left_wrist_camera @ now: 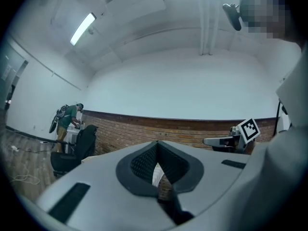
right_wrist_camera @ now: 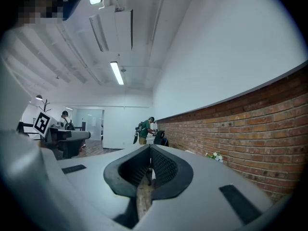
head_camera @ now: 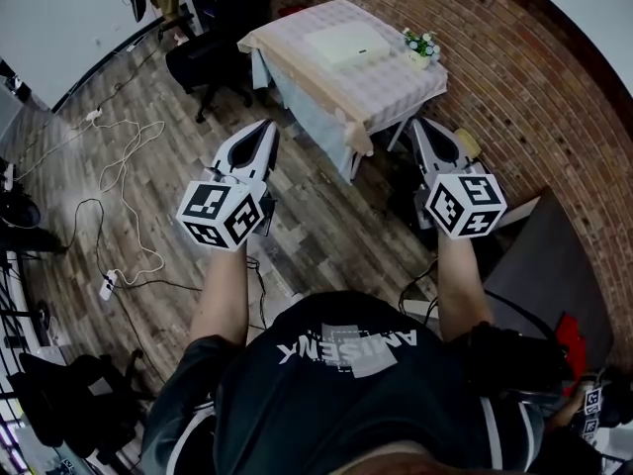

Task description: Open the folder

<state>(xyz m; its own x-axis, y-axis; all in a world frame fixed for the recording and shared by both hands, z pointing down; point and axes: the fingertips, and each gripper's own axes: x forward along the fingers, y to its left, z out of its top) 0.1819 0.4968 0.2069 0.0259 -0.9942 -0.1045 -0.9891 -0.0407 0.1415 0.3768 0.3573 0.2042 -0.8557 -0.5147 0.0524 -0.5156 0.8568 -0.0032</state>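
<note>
A pale folder point(head_camera: 346, 45) lies flat and closed on a small cloth-covered table point(head_camera: 386, 92) by the brick wall, ahead of me in the head view. My left gripper point(head_camera: 265, 130) is held level over the floor, short of the table's near left corner, jaws shut with nothing between them. My right gripper point(head_camera: 419, 127) hovers beside the table's near right edge, also shut and empty. Neither touches the folder. In the left gripper view the jaws point(left_wrist_camera: 157, 167) meet; the right gripper point(left_wrist_camera: 226, 139) shows at the right. In the right gripper view the jaws point(right_wrist_camera: 149, 177) meet too.
A small pot of white flowers point(head_camera: 421, 47) stands at the table's far right corner. A black office chair point(head_camera: 213, 62) sits left of the table. Cables and a power strip point(head_camera: 107, 285) trail over the wooden floor. A person point(right_wrist_camera: 143, 131) stands far off by the brick wall.
</note>
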